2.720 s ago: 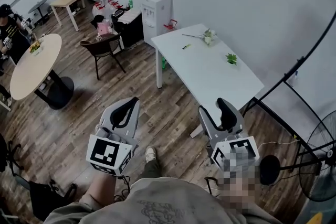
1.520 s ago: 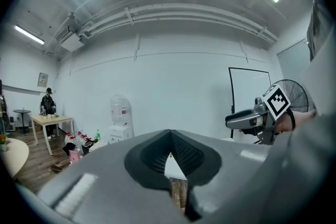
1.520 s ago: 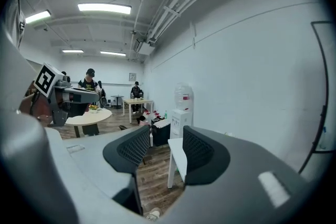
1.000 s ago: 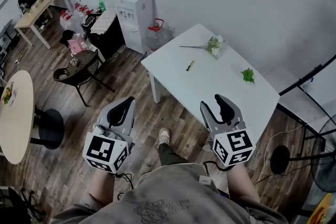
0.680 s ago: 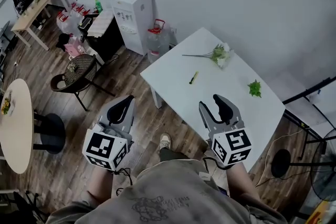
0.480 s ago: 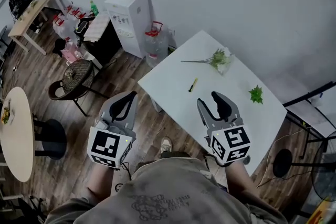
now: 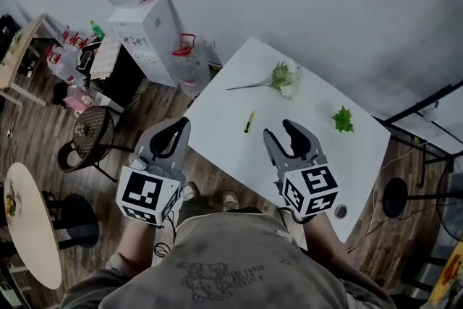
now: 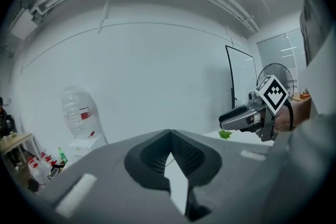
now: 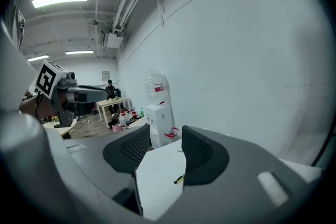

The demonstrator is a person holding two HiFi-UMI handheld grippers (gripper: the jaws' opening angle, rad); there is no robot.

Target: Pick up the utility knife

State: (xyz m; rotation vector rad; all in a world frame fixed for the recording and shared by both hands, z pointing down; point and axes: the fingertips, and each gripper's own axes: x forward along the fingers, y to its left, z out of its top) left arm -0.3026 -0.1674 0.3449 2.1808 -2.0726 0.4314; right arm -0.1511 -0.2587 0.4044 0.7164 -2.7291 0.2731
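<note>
The utility knife [image 7: 249, 121], small and yellow, lies on the white table [image 7: 217, 112], a little left of the table's middle. My right gripper [image 7: 281, 131] hangs open over the near part of the table, just right of the knife and short of it. The right gripper view shows the knife [image 9: 179, 179] low between the two fingers, still some way ahead. My left gripper [image 7: 180, 127] hovers at the table's near left edge with its fingertips [image 8: 169, 132] touching and nothing held.
A flower stem [image 7: 278, 77] and a green sprig [image 7: 341, 119] lie further back on the table. A water dispenser [image 7: 148, 32], a jug [image 7: 189, 58], a wicker chair [image 7: 87, 130] and a round table [image 7: 32, 228] stand to the left. A stand base [image 7: 394, 195] is at the right.
The person has walked up to the white table, so it and the knife are now much closer. Both grippers have come over its near edge, jaws unchanged.
</note>
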